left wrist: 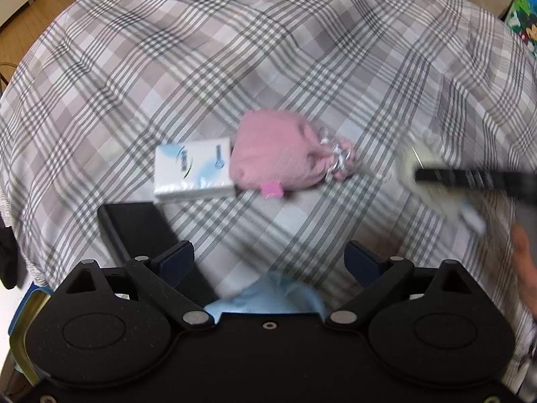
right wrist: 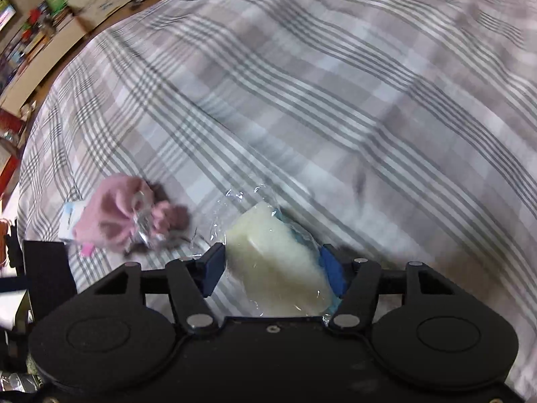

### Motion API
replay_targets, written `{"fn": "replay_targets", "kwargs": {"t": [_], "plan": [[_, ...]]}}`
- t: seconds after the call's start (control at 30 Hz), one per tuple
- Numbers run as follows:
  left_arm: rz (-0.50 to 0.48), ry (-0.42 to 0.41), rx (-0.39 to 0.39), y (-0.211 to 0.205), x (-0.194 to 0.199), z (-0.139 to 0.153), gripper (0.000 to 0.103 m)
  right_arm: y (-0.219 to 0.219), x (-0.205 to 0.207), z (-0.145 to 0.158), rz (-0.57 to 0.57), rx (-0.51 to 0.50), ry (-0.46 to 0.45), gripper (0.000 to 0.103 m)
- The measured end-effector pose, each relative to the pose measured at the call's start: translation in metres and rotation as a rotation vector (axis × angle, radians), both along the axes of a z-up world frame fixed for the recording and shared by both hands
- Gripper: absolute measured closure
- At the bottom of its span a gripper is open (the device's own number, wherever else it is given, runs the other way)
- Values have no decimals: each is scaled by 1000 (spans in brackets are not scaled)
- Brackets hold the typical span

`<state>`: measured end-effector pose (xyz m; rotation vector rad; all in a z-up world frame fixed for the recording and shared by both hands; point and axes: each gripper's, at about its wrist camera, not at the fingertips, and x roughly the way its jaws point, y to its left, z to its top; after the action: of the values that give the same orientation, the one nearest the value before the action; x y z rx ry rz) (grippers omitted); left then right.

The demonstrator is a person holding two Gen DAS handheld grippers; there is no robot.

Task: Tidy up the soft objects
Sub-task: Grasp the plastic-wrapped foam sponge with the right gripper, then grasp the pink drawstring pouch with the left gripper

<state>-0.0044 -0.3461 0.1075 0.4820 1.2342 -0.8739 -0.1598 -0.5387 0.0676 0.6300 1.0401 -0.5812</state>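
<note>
On the plaid bed cover (left wrist: 268,50) a white and blue tissue pack (left wrist: 191,168) lies against a pink fuzzy pouch (left wrist: 275,151) tied with a silver ribbon (left wrist: 335,154). My left gripper (left wrist: 270,260) hovers open in front of them, with nothing between its fingertips. A light blue soft thing (left wrist: 268,299) shows low between its arms. In the right wrist view my right gripper (right wrist: 273,268) is shut on a pale sponge with a blue side, wrapped in clear plastic (right wrist: 268,235). The pink pouch (right wrist: 110,218) and tissue pack (right wrist: 68,218) lie to its left.
A black box (left wrist: 134,228) sits at the cover's near left edge, also seen as the black box (right wrist: 47,268). The other tool's blurred black arm (left wrist: 470,178) and a hand (left wrist: 523,252) come in from the right. Shelves with cartons (right wrist: 67,6) stand beyond the bed.
</note>
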Motion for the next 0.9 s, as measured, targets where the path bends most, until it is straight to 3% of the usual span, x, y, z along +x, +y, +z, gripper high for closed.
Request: {"fn": "replay_targets", "kwargs": {"t": [0.2, 0.3, 0.37, 0.47, 0.63, 0.9], "plan": [[74, 8, -17, -31, 8, -6, 10, 15, -40, 2, -45, -18, 9, 40], [110, 36, -15, -42, 11, -18, 10, 23, -48, 1, -36, -79, 15, 33], [131, -1, -1, -46, 9, -24, 10, 27, -51, 1, -23, -110, 12, 26], [111, -59, 4, -53, 3, -27, 10, 32, -56, -4, 14, -136, 17, 22], [75, -67, 29, -65, 1, -26, 11, 37, -63, -6, 39, -162, 26, 14], [49, -115, 65, -70, 4, -20, 11, 45, -72, -3, 60, -204, 49, 13]]}}
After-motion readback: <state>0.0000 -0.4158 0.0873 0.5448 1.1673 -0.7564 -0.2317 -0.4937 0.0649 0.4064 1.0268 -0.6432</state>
